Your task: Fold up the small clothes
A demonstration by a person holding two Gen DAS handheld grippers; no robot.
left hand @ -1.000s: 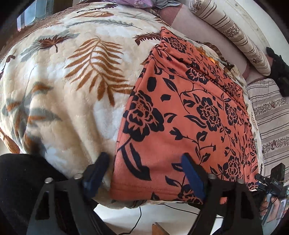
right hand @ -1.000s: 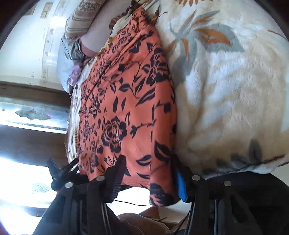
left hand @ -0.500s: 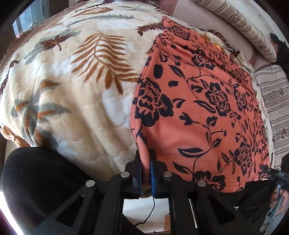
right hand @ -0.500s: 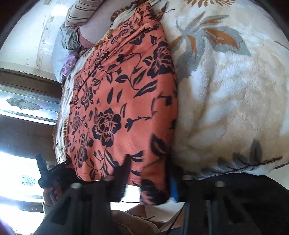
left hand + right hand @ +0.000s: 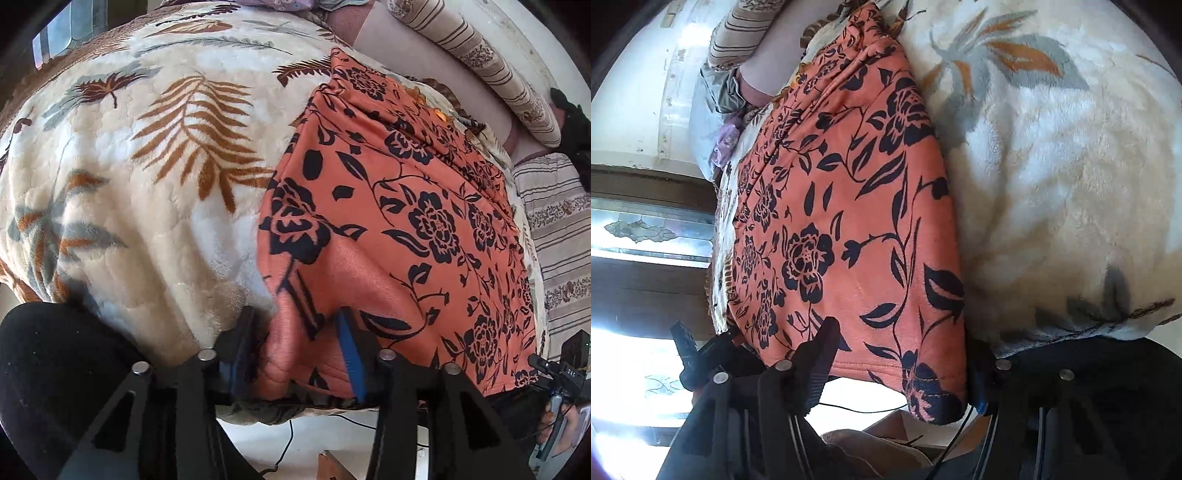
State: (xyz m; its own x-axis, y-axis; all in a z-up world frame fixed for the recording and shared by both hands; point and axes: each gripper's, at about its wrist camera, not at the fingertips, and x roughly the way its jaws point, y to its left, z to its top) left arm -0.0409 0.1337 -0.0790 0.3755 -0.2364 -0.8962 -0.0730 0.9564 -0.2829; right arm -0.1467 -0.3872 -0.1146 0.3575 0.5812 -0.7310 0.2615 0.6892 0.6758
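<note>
An orange garment with black flowers [image 5: 417,229] lies flat on a cream leaf-print blanket [image 5: 147,177] on a bed. My left gripper [image 5: 299,354] is open at the garment's near left corner, and a bunched fold of cloth stands between its jaws. In the right wrist view the same garment [image 5: 849,221] hangs over the bed edge. My right gripper [image 5: 901,369] is open, its jaws on either side of the near right corner.
Striped pillows [image 5: 480,55] and more bedding lie at the head of the bed. The other gripper [image 5: 561,373] shows at the far right of the left wrist view. A window [image 5: 646,236] and floor cables [image 5: 857,408] show below the bed edge.
My left gripper was open, shut on the garment's left corner half a second ago, and now stands open with cloth bunched between the jaws. The right gripper stays open at the right corner.
</note>
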